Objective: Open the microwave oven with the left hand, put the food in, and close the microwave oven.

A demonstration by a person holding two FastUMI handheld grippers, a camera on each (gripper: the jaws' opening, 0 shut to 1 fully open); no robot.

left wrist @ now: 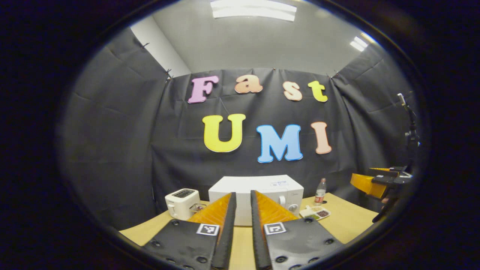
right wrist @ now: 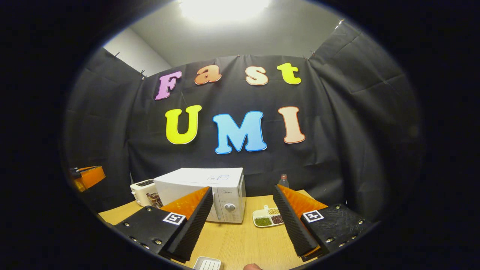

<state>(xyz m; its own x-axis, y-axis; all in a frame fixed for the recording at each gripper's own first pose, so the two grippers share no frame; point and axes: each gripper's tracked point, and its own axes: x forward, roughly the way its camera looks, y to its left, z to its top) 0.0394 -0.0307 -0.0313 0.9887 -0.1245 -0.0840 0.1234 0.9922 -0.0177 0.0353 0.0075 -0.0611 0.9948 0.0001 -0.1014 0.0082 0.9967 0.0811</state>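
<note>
The white microwave oven (right wrist: 210, 189) stands shut on the wooden table (right wrist: 243, 243), beyond both grippers. The food tray (right wrist: 268, 217) lies just right of it. Left gripper (left wrist: 243, 225) is nearly closed, empty; right gripper (right wrist: 243, 221) is wide open, empty.

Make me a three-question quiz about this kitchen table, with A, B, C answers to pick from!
1. Where is the toaster?
A. on top of the microwave
B. left of the microwave
C. on the floor

2. What colour is the microwave?
A. white
B. red
C. green

3. How are the right gripper's fingers?
A. shut on the food tray
B. shut on the bottle
C. wide apart, holding nothing

Answers:
1. B, it stands on the table by the microwave's left side.
2. A, its whole case is white.
3. C, a broad gap shows between them.
</note>
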